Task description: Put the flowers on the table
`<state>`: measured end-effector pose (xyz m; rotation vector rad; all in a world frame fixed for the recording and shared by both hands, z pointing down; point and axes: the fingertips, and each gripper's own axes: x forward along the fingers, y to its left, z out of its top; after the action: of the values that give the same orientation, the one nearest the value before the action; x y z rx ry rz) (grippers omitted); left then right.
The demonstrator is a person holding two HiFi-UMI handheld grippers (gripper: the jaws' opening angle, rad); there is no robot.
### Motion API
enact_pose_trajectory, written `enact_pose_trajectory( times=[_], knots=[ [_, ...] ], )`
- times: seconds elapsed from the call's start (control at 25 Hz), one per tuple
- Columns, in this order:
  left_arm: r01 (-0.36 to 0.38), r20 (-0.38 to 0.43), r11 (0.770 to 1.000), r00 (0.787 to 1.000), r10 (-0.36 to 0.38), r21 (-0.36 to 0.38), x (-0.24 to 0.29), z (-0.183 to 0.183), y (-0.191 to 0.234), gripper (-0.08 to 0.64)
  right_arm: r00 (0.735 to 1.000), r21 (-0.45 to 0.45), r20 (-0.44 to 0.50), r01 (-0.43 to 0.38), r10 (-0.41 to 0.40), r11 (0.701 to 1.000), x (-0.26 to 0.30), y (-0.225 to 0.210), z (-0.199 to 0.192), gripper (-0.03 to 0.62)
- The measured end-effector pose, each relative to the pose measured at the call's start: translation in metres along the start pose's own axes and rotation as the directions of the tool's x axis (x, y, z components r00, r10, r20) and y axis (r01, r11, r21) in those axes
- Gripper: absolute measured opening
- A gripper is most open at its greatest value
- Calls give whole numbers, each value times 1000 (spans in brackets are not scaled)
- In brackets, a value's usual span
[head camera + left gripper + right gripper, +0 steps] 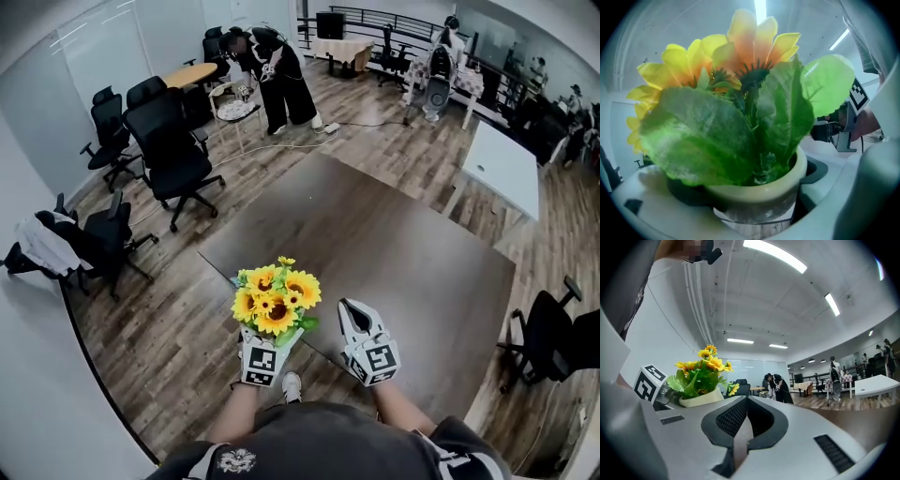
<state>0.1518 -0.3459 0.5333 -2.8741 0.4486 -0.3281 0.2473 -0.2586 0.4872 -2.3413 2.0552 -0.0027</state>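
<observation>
Right gripper (745, 402), fingers (725, 420) together, empty, flowers (704, 363) in cream pot (700, 398) at left, marker cube (648, 383) seemingly touching it.

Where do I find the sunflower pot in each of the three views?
Head view: sunflower pot low, left of centre, in the left gripper.
Left gripper view: it fills the frame, between the jaws.
Right gripper view: left of centre.
Shared landmark: left gripper's marker cube, below the pot in head view, left of it in right gripper view.

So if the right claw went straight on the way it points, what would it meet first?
Nothing close: the right claw points roughly level over the table, toward a distant person in black. Depth is unclear.
</observation>
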Motion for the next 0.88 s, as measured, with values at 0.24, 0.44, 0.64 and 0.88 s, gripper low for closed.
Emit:
enact_pose_trajectory(
  times=[0.24, 0.44, 0.64, 0.88],
  knots=[
    [95, 13, 995, 995, -95, 1, 46, -6, 27, 549, 992, -33, -63, 108, -110, 994, 32, -24, -24, 23],
    [169, 29, 986, 985, -169, -4, 70, -17, 37, 549, 972, 7, -92, 216, -215, 976, 39, -31, -44, 23],
    [256, 41, 967, 966, -255, -15, 96, -15, 36, 549, 955, -18, -120, 271, -271, 962, 47, -38, -46, 23],
    [368, 44, 930, 929, -367, 0, 122, -21, 10, 549, 918, -46, -163, 359, -362, 932, 27, -52, -67, 23]
  ],
)
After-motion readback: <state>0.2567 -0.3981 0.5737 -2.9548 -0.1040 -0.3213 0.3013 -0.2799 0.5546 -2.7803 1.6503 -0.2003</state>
